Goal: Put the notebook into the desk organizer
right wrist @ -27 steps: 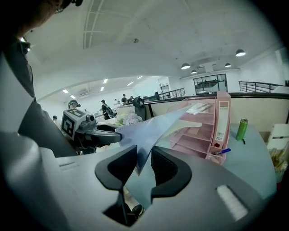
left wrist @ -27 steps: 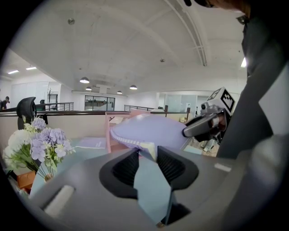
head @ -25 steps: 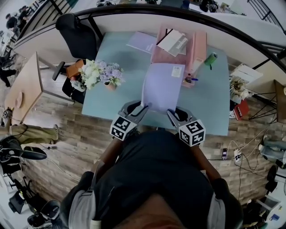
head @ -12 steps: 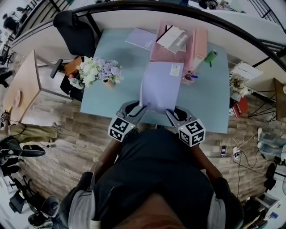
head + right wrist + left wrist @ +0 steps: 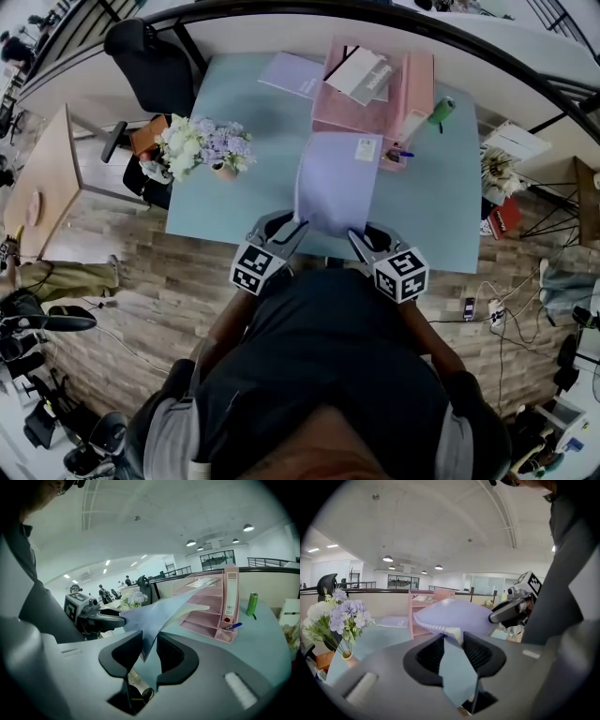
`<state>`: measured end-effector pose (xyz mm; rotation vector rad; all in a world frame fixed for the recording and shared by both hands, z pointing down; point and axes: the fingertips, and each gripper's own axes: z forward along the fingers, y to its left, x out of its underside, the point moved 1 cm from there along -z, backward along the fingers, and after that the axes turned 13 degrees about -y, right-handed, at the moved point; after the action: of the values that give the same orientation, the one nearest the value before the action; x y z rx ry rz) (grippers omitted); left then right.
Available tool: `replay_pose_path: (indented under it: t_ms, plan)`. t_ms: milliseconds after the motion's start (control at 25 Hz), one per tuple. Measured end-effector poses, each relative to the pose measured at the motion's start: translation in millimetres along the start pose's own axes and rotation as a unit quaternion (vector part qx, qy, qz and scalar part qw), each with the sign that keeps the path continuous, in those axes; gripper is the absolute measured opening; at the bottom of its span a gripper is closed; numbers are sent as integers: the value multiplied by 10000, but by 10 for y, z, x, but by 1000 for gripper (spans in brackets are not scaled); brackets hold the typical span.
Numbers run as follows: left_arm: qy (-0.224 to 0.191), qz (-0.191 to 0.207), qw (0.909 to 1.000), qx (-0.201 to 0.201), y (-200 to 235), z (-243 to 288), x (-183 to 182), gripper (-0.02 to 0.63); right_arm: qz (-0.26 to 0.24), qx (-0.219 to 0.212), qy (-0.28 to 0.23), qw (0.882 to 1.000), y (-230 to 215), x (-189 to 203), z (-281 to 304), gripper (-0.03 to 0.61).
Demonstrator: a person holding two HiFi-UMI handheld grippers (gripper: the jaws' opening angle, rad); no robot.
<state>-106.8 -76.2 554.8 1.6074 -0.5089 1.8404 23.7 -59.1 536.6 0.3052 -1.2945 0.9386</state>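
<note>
A lavender notebook (image 5: 337,183) hangs above the pale blue desk (image 5: 234,202), bowed upward, its far edge next to the pink desk organizer (image 5: 412,94). My left gripper (image 5: 298,225) is shut on its near left corner, and my right gripper (image 5: 356,236) is shut on its near right corner. In the left gripper view the notebook (image 5: 454,616) runs from my left gripper (image 5: 452,641) toward the organizer (image 5: 423,609). The right gripper view has the notebook (image 5: 159,613) rising from my right gripper (image 5: 149,646) toward the organizer's trays (image 5: 206,606).
A vase of flowers (image 5: 211,150) stands at the desk's left. A second lavender notebook (image 5: 291,75) lies at the far left. A white book (image 5: 361,80) lies on the organizer, a blue pen (image 5: 398,155) near it and a green bottle (image 5: 442,114) to its right. A black chair (image 5: 155,66) stands beyond the desk.
The head view has shifted a little. Both grippers keep their hold on the notebook, which has hardly moved relative to the desk.
</note>
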Motion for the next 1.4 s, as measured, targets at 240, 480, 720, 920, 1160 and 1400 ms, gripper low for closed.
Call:
replay_pose_path:
  t_ms: [240, 480, 720, 920, 1160, 1400]
  plan:
    - [184, 15, 9998, -52, 29, 70, 196, 186, -120, 22, -82, 9999, -82, 186, 61, 97]
    - [392, 4, 9992, -113, 78, 163, 440, 185, -145, 3, -119, 9998, -186, 435, 153, 97]
    - [518, 22, 9986, -136, 94, 237, 592, 184, -121, -8, -182, 9998, -278, 587, 209, 97]
    - [640, 110, 9978, -157, 119, 318, 677, 184, -56, 31, -189, 9998, -373, 703, 243, 97]
    - [782, 275, 9965, -146, 134, 407, 715, 184, 139, 66, -293, 9995, -474, 826, 294, 97]
    - [951, 439, 9944, -115, 165, 474, 755, 183, 444, 65, -404, 9982, -541, 946, 360, 97]
